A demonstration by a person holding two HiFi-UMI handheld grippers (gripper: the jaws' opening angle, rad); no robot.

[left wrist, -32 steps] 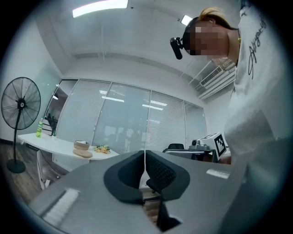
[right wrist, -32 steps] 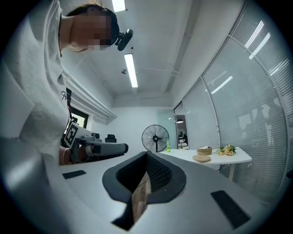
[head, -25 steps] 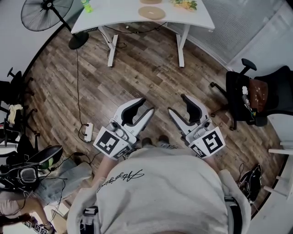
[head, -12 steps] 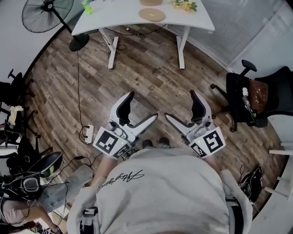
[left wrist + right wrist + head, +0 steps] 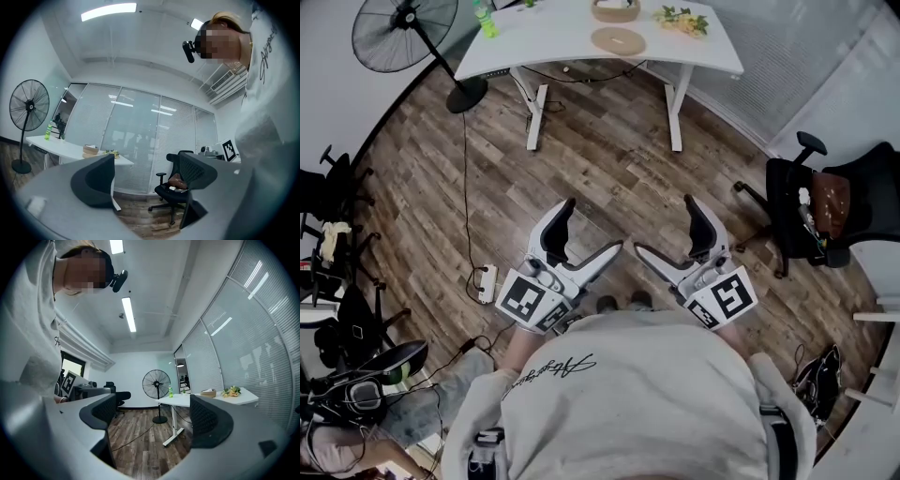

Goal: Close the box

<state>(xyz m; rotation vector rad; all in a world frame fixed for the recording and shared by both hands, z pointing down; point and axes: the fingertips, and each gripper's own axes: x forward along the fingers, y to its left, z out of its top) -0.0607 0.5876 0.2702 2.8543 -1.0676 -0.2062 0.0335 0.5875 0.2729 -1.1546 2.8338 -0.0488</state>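
Head view: the left gripper (image 5: 591,227) and right gripper (image 5: 666,227) hang level over the wood floor (image 5: 609,159), well apart from the tan box (image 5: 615,9) on the white table (image 5: 553,37). Left gripper view: its jaws have just been opening and stand wide, with nothing between them. Right gripper view: the same, wide and empty.

Bright ceiling strips, fisheye edges, sharp
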